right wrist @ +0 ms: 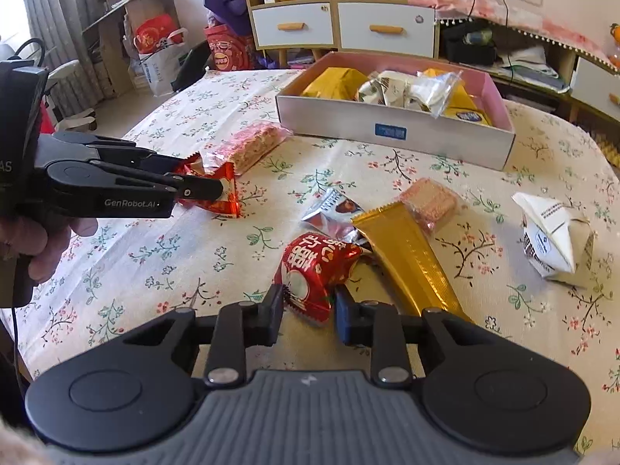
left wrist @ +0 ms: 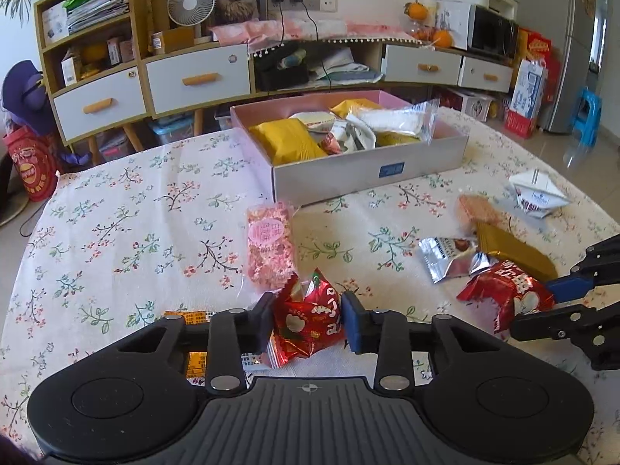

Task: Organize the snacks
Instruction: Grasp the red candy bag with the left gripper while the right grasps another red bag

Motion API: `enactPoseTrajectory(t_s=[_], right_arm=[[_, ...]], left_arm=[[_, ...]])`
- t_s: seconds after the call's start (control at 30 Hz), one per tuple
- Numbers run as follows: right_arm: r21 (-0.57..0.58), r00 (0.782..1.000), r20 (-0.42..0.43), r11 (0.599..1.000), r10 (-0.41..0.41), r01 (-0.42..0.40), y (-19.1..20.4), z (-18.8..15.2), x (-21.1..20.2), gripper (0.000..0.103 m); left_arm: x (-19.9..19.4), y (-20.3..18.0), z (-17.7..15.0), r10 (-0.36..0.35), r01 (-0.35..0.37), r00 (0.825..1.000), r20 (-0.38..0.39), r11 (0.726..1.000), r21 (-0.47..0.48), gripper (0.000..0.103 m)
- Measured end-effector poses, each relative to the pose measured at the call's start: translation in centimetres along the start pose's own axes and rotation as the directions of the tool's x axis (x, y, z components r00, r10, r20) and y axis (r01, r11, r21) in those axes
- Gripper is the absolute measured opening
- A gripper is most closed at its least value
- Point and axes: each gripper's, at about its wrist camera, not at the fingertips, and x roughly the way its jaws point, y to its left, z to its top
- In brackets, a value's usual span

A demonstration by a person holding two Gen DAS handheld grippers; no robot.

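Left tool [left wrist: 306, 321] grips a red snack packet [left wrist: 310, 329]; right tool [right wrist: 308, 312] grips another red packet [right wrist: 314, 271], at 6 o'clock of the box [right wrist: 395, 131].

two crinkled red packets [left wrist: 308, 323] [right wrist: 316, 271] sit pinched, silver [right wrist: 333, 211], gold [right wrist: 407, 255] and pink [left wrist: 271, 244] snacks loose before the half-full box [left wrist: 368, 172].

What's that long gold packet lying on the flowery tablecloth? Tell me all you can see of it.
The gold packet is a long, narrow, sealed wrapper of shiny, finely ribbed foil, with no print showing. It lies flat and slantwise on the tablecloth, its near end hidden behind the right gripper. Its far end overlaps a pink wafer-like snack and sits against a silver packet. A red packet lies along its left side. Nothing grips it.
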Motion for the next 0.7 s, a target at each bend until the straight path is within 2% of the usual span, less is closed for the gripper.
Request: enactPoseTrajectory(t_s=[0.7], right_arm=[[0.044,0.997,0.075,0.999,0.009,-0.012,-0.7,1.7,-1.5,0.024]], left_arm=[[-1.2,0.0,1.1,-0.033,0.035,0.998,0.044,0.998,-0.049,0.031]])
